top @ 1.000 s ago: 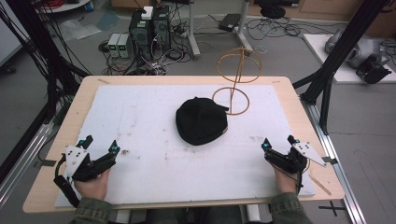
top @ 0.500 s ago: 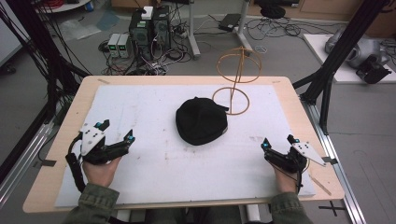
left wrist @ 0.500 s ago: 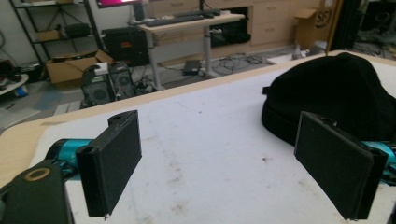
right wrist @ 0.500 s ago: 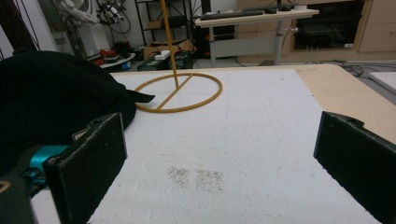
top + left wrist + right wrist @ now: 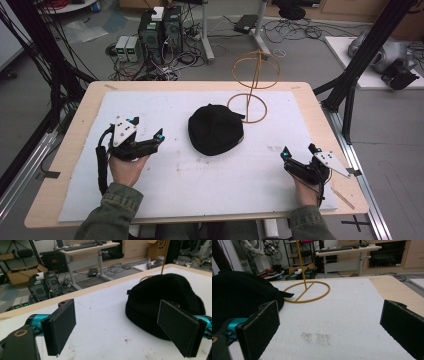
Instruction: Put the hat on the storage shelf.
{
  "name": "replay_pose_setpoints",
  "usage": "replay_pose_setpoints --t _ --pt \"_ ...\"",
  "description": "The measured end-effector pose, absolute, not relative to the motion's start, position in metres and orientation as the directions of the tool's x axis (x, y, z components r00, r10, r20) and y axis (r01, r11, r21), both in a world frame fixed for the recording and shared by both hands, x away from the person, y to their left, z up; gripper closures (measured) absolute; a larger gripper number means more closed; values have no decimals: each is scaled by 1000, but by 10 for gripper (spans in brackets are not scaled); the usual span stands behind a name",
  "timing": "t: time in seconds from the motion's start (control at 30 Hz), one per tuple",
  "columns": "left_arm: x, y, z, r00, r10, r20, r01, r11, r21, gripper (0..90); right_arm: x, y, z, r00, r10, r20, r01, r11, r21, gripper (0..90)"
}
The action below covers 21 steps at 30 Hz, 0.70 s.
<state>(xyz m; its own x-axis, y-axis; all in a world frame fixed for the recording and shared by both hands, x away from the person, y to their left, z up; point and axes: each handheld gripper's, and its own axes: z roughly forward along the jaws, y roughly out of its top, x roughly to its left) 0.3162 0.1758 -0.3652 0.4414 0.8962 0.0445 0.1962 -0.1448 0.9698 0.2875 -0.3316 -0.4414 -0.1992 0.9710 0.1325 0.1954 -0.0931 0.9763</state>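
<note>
White foam sheet (image 5: 175,185) covers your wooden bench (image 5: 75,130). Black knit beanie (image 5: 216,129): lies mid-sheet, its far right edge just beside the ring base of a tan wire stand (image 5: 248,92). Your left hand-held gripper (image 5: 148,134): jaws spread wide, holding nothing, aimed at the beanie from close by. Your right hand-held gripper (image 5: 298,151): jaws equally wide, empty, near the sheet's right front corner.

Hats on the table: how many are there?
1. A black beanie lies near the middle of the white mat, just in front of the wire stand. Nothing else on the table looks like a hat.
</note>
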Motion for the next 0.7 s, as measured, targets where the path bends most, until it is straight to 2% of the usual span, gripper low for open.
replay_pose_setpoints --t 0.4,0.7 --pt "343 144 -357 505 863 2 258 -153 954 169 289 -333 -441 -194 971 142 191 -104 976 16" --pt "360 119 -349 543 840 10 272 -187 944 169 290 -334 -441 -189 970 154 193 -117 974 16"
